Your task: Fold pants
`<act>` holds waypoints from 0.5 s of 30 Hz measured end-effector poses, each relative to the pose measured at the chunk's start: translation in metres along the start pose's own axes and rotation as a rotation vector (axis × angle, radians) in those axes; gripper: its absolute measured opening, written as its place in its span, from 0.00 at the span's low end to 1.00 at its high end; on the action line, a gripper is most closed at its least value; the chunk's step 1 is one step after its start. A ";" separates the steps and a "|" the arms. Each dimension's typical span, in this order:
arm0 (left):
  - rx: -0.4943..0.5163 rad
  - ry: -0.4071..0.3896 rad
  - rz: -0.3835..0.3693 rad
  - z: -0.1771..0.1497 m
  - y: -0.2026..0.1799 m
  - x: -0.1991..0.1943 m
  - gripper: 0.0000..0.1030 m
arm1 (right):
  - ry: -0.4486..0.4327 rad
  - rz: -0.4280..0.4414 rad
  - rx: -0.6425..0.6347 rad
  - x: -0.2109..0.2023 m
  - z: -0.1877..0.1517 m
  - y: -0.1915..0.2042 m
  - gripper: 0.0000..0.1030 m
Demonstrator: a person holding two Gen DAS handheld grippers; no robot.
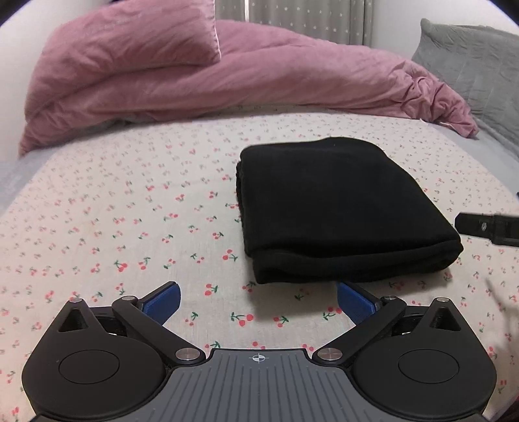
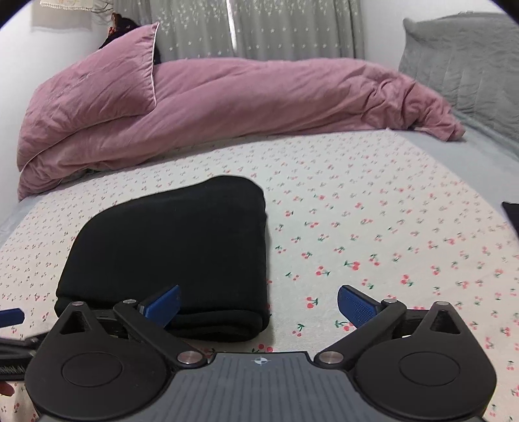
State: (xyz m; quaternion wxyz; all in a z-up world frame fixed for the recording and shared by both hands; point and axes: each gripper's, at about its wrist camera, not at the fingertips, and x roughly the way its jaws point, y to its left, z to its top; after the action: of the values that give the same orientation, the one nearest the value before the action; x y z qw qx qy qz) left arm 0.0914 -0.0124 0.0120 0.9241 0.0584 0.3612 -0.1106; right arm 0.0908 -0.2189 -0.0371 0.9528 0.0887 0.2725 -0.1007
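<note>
The pants (image 1: pixel 343 207) are lying on the cherry-print sheet (image 1: pixel 129 211) as a compact black bundle, folded into a thick rectangle with stacked layers showing along the near edge. In the left wrist view the bundle is sitting right of centre, just beyond the fingertips; in the right wrist view the same pants (image 2: pixel 172 253) are occupying the left-centre of the frame.

The left gripper (image 1: pixel 258 300) is hovering over the sheet with its jaws spread wide and nothing between them. Its blue pads (image 1: pixel 163 300) are standing clear of the fabric — the right-hand pad is sitting just short of the near edge of the bundle, though contact cannot be confirmed.

The right gripper (image 2: pixel 258 303) is also standing spread apart and holding nothing. Its left pad is overlapping the near right corner of the bundle in the picture; whether it is touching the cloth cannot be told. Its right pad is hanging over bare sheet.

Part of the right gripper is showing at the right edge of the left wrist view, beside the bundle; a blue tip of the left gripper is showing at the left edge of the right wrist view.

Behind the pants, a pink duvet (image 1: pixel 243 74) is lying bunched across the bed, with a pink pillow (image 2: pixel 97 81) resting on its left end. A grey pillow (image 2: pixel 464 61) is leaning at the far right, and a star-patterned grey curtain (image 2: pixel 275 29) is hanging behind.
</note>
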 end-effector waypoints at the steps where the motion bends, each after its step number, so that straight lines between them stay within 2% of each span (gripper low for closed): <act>1: 0.004 -0.005 0.014 -0.001 -0.003 -0.001 1.00 | -0.003 -0.008 -0.008 -0.003 -0.002 0.002 1.00; 9: -0.044 -0.028 0.062 -0.006 -0.016 -0.008 1.00 | -0.035 -0.078 -0.083 -0.008 -0.026 0.017 1.00; 15: -0.057 0.015 0.075 -0.014 -0.020 -0.002 1.00 | -0.034 -0.072 -0.190 -0.010 -0.034 0.034 1.00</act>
State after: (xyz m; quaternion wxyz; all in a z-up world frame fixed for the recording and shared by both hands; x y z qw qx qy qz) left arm 0.0758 -0.0291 0.0030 0.9261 0.0463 0.3687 -0.0652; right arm 0.0732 -0.1774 -0.0563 0.9571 -0.0135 0.2678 -0.1103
